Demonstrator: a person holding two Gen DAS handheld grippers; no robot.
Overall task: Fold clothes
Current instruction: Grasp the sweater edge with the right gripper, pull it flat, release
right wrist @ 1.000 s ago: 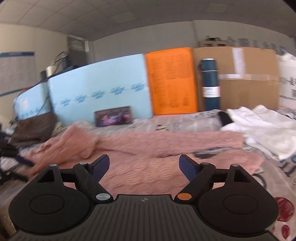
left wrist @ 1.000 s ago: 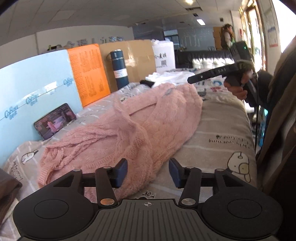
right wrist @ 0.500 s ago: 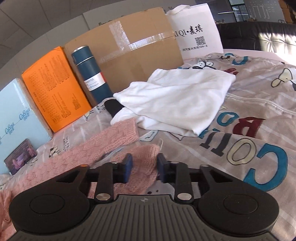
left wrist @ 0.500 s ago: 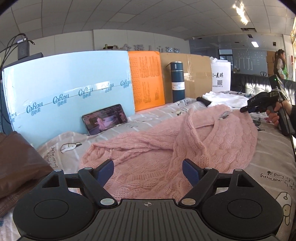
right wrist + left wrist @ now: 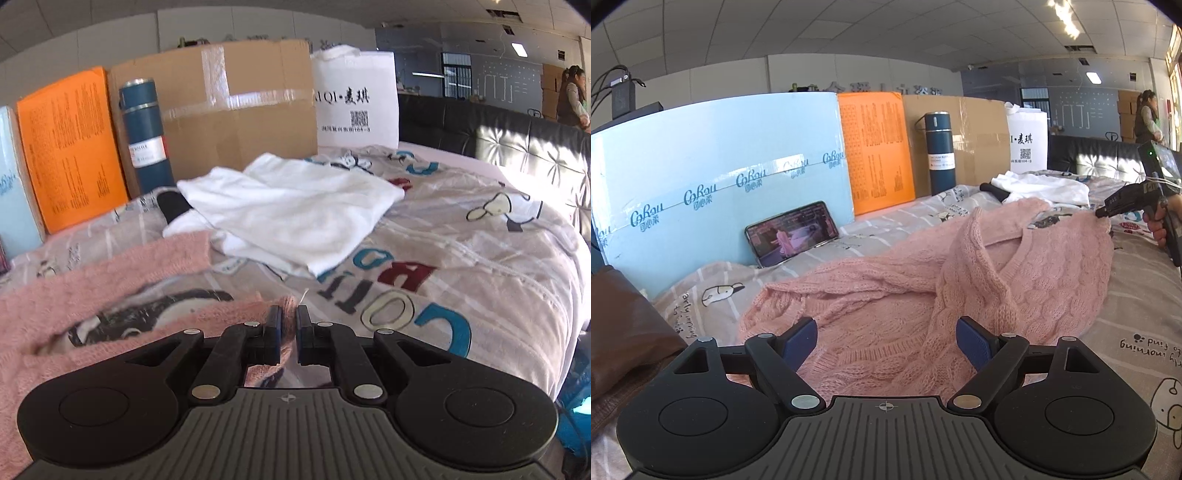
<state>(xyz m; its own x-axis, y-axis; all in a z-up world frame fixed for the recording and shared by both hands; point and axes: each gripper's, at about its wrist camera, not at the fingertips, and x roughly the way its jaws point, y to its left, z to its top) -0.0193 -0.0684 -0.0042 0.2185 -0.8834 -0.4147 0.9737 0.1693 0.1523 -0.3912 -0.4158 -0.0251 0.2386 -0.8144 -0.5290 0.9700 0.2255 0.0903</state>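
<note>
- A pale pink cable-knit sweater [image 5: 897,295] lies spread and rumpled on the grey cartoon-print bedsheet [image 5: 1137,332], one sleeve crossing its body in a raised ridge, the V-neck open toward the far end.
- The left gripper [image 5: 886,341] hovers just above the sweater's near hem, its blue-padded fingers wide apart with nothing between them.
- The right gripper [image 5: 289,325] has its fingers pressed together on a far corner of the pink knit; the left wrist view shows the same pinch at the sweater's far right edge.
- Bare sheet lies to the right of the sweater, up to the bed's edge; on the sweater's far side a strip of sheet runs to a light blue foam board [image 5: 720,166], an orange printed board [image 5: 875,151] and a taped brown cardboard box [image 5: 236,103].
- A smartphone with a lit screen [image 5: 792,232] leans on the blue board.
- A dark blue steel flask [image 5: 146,133] stands upright against the box, lid on.
- A crumpled white garment [image 5: 291,214] lies just beyond the sweater, near a white printed tote bag [image 5: 354,99].
</note>
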